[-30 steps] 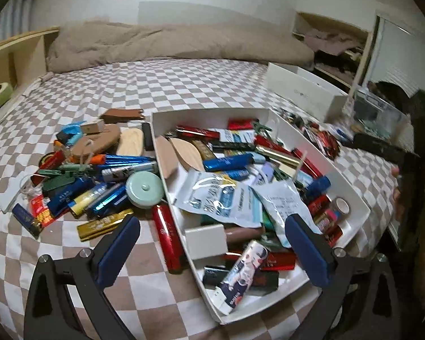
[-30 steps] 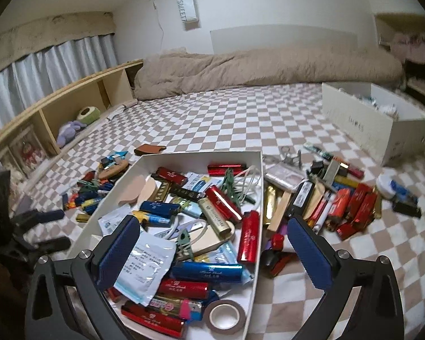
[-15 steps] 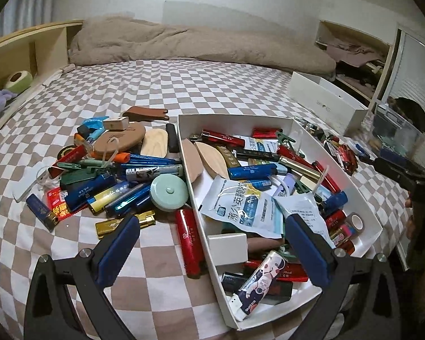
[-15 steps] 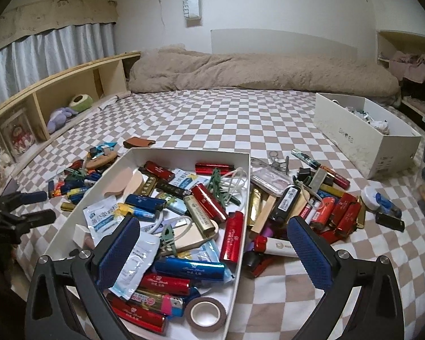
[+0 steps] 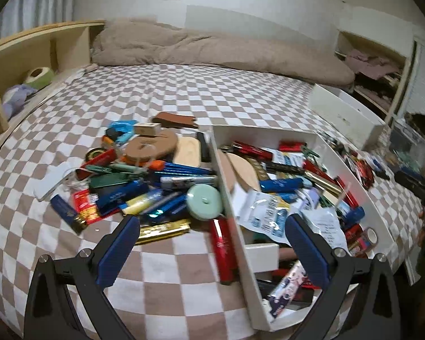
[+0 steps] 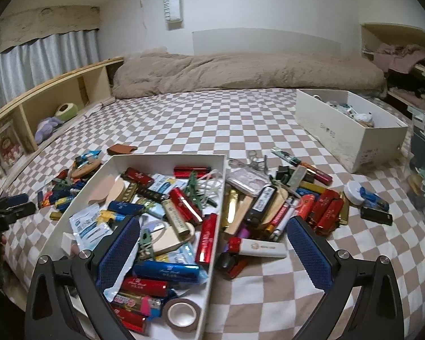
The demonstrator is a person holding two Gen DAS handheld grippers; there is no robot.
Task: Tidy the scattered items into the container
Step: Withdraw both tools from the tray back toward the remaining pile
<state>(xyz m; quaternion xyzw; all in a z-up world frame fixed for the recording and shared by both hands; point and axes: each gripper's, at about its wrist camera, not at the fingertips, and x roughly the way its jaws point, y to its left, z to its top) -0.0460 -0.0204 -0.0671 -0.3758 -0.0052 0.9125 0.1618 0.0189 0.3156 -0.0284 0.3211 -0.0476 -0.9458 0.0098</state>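
A white container (image 6: 167,157) sits on a checkered bedspread (image 6: 212,119), already crammed with lighters, packets and a roll of tape (image 6: 181,314). Loose items lie in a heap (image 5: 144,181) on one side and a second pile (image 6: 294,204) on the other. The left gripper (image 5: 212,240) hangs above the container's near wall with its blue pads wide apart and empty; the right gripper (image 6: 214,246) hovers over the container's right edge, its pads likewise spread and holding nothing. Much of the left-wrist view is motion-blurred, so labels on the packets cannot be read, and the container's near corner is cut off behind the gripper frames. A white box (image 6: 351,130) stands farther back (its contents too small to identify). Compared with half a second earlier, the left camera has swung further left, and the right camera has dropped closer to the tray.
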